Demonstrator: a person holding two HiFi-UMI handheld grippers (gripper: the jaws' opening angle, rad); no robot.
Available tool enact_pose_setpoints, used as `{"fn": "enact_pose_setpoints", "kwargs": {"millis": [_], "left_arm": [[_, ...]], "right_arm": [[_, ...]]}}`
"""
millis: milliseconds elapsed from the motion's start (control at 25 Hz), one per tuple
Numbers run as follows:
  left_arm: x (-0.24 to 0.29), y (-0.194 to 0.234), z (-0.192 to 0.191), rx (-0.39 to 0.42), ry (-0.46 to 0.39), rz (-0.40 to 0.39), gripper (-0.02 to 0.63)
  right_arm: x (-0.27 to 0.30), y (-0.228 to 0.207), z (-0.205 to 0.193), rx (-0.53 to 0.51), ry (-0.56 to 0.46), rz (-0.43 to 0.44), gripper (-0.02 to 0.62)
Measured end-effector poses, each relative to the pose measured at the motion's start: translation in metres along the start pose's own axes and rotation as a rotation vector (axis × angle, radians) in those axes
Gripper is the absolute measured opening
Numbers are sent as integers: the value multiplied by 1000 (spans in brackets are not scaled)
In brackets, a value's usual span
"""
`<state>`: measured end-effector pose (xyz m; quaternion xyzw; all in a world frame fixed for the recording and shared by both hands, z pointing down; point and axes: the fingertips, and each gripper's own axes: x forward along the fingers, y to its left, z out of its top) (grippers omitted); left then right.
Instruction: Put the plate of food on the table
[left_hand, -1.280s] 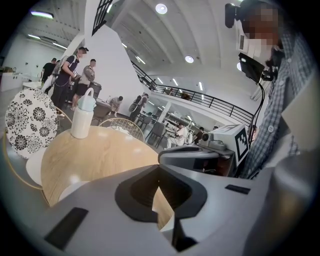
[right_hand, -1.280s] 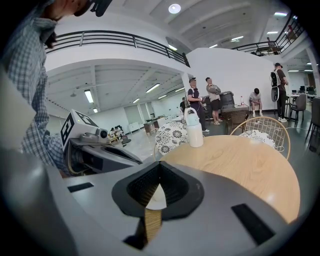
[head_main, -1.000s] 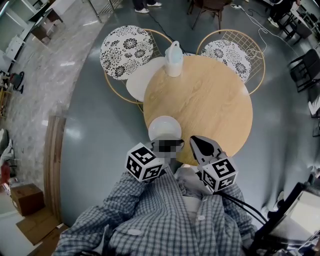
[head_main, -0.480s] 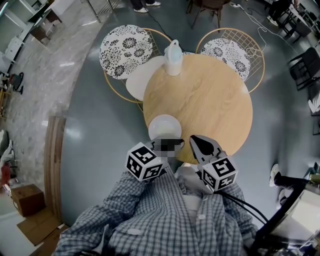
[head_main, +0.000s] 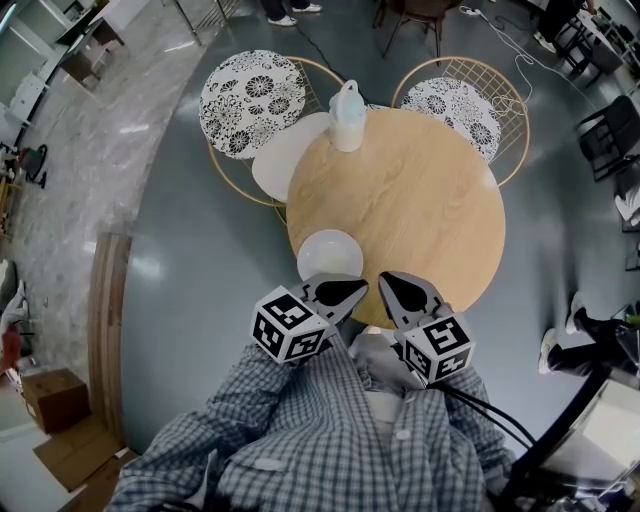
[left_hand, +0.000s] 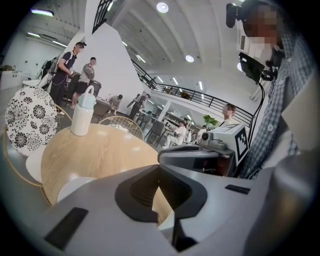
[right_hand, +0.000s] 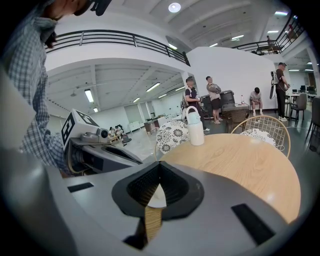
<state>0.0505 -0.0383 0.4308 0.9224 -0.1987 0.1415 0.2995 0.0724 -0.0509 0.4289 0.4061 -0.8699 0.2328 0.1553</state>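
Glossy grey floor (head_main: 200, 300), two floral-cushioned wire chairs (head_main: 252, 103) — white walls (right_hand: 235, 70), ceiling lights (left_hand: 161, 7).
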Motion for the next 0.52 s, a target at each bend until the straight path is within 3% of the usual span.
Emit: {"fn": "enact_pose_setpoints", "kwargs": {"millis": [520], "left_arm": [[-2, 1, -1, -7, -2, 6, 8]], "right_arm": [[0, 1, 1, 0, 1, 2, 6]]}}
